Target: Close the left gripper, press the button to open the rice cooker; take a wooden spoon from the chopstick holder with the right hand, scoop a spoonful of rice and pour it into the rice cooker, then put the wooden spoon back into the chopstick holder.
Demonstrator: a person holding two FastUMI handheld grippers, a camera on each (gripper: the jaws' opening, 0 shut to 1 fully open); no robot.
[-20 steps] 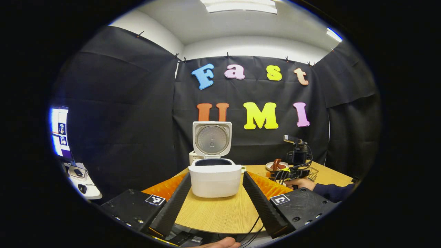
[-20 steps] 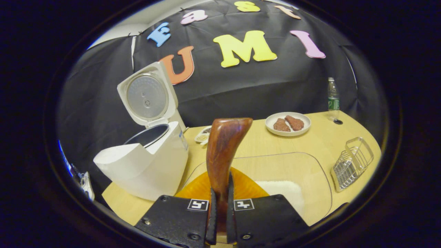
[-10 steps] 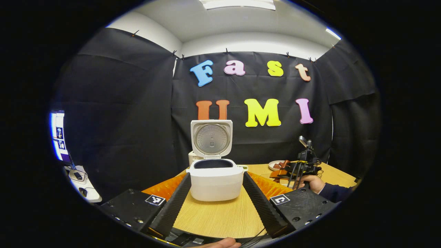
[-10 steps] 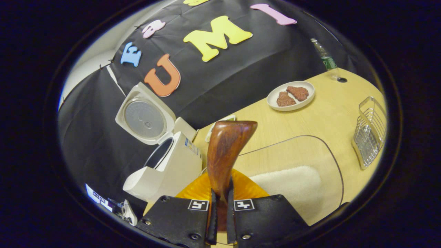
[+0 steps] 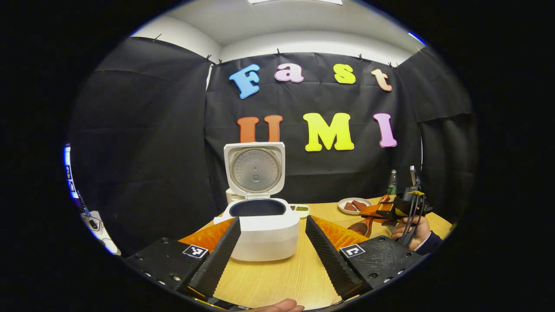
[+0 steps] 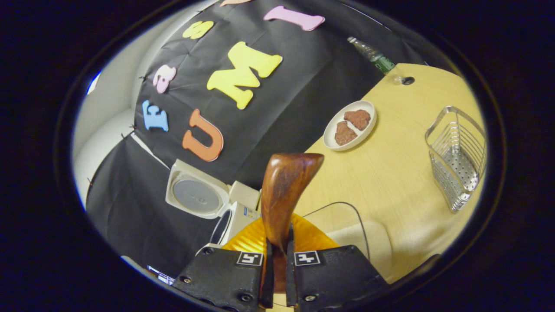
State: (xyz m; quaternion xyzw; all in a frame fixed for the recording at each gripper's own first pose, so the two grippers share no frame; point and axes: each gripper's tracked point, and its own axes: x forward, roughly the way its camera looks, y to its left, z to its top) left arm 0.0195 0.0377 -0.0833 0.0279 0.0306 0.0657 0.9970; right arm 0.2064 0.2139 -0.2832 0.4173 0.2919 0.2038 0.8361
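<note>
The white rice cooker (image 5: 264,236) stands open on the wooden table, its lid (image 5: 255,169) upright. My left gripper (image 5: 272,220) is open, one finger on either side of the cooker's front and short of it. To the right a hand holds my right gripper (image 5: 379,211), which is shut on the handle of the brown wooden spoon (image 5: 365,226); the spoon slants down toward the table. In the right gripper view the spoon (image 6: 284,190) rises from my shut right gripper (image 6: 278,245) above a clear dish of white rice (image 6: 403,234). The cooker (image 6: 232,216) lies to the left. The wire chopstick holder (image 6: 457,156) lies at the right.
A white plate with two pieces of meat (image 6: 351,125) and a plastic bottle (image 6: 373,56) stand near the back wall. A small dish (image 5: 300,209) sits just behind the cooker. A screen and desk (image 5: 89,216) lie beyond the table's left edge.
The right gripper has moved right, away from the cooker, and rolled over so the spoon now slants down over the rice dish. The left gripper has shifted slightly and stays open.
</note>
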